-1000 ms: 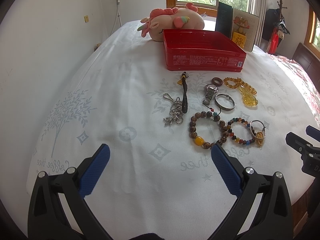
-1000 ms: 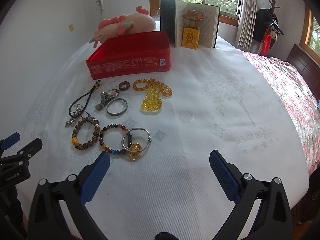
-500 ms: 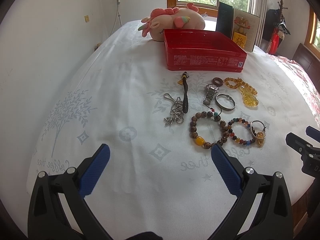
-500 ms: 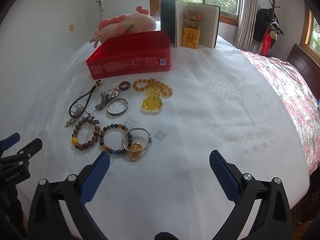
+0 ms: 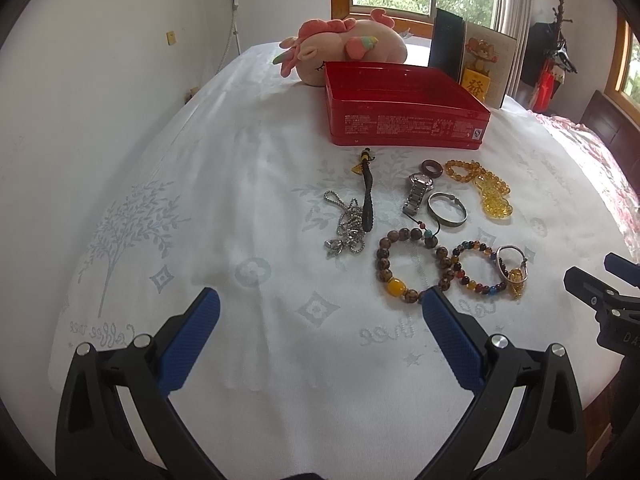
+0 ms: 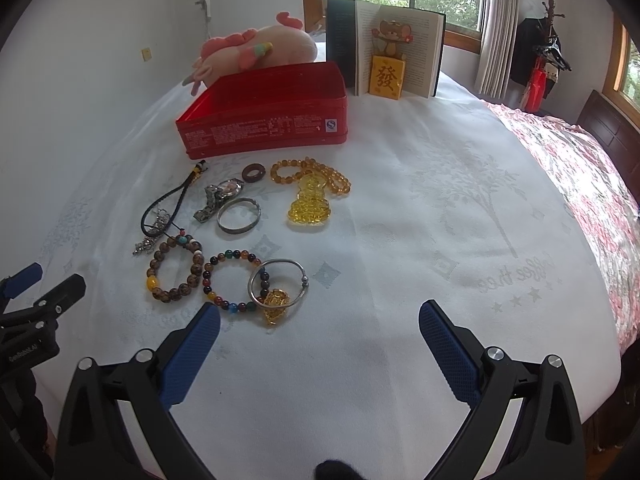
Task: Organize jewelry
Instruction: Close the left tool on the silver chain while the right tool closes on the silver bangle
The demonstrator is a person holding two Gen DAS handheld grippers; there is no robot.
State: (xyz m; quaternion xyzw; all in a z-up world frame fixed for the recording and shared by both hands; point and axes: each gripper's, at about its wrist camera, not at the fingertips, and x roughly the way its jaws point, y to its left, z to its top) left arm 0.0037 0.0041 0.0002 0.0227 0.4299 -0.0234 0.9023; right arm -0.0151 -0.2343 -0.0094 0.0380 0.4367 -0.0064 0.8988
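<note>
Several pieces of jewelry lie on a white cloth in front of an open red tin box (image 5: 404, 120) (image 6: 264, 128). They include a brown bead bracelet (image 5: 412, 266) (image 6: 174, 270), a coloured bead bracelet (image 5: 478, 268) (image 6: 230, 282), a silver bangle with a gold charm (image 6: 278, 284), a metal watch (image 5: 418, 194), a silver ring band (image 6: 239, 215), an amber necklace with a yellow pendant (image 6: 310, 200), a chain (image 5: 346, 226) and a dark cord (image 5: 368, 196). My left gripper (image 5: 320, 308) and right gripper (image 6: 320, 320) are both open and empty, near the front edge.
A pink plush toy (image 5: 344, 50) lies behind the box. An open book with a yellow tile (image 6: 386, 56) stands at the back. A floral bedspread (image 6: 592, 184) lies to the right. The wall is at left.
</note>
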